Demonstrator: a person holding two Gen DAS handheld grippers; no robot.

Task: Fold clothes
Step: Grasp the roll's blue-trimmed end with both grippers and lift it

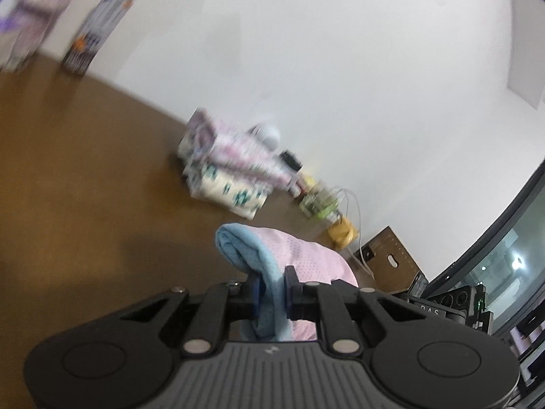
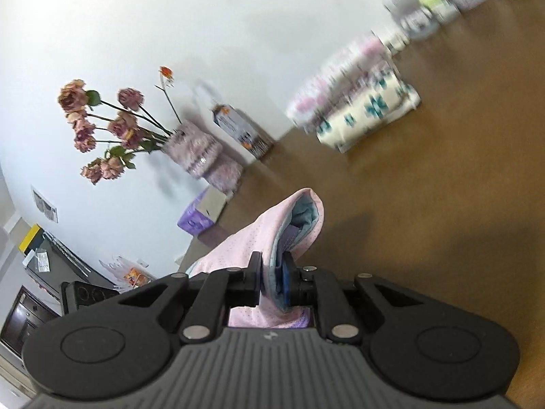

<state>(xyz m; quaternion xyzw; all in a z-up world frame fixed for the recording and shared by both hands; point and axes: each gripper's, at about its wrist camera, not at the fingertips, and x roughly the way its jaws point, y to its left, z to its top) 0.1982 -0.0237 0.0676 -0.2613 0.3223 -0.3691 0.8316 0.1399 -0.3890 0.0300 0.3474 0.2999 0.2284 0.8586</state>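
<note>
A pink mesh garment with light blue trim (image 1: 306,255) is lifted above the brown table (image 1: 85,170). My left gripper (image 1: 272,293) is shut on its blue-edged fold at the bottom centre of the left wrist view. In the right wrist view the same pink garment (image 2: 289,225) bunches up between the fingers, and my right gripper (image 2: 270,283) is shut on it. Both views are tilted and blurred by motion. Most of the garment hangs out of sight below the grippers.
A stack of folded clothes (image 1: 224,170), cream with teal marks under pink print, lies near the wall, also seen as folded clothes (image 2: 361,99). A vase of dried roses (image 2: 190,146), a carton (image 2: 242,129), a purple box (image 2: 201,214) and small bottles (image 1: 316,201) line the table's back edge.
</note>
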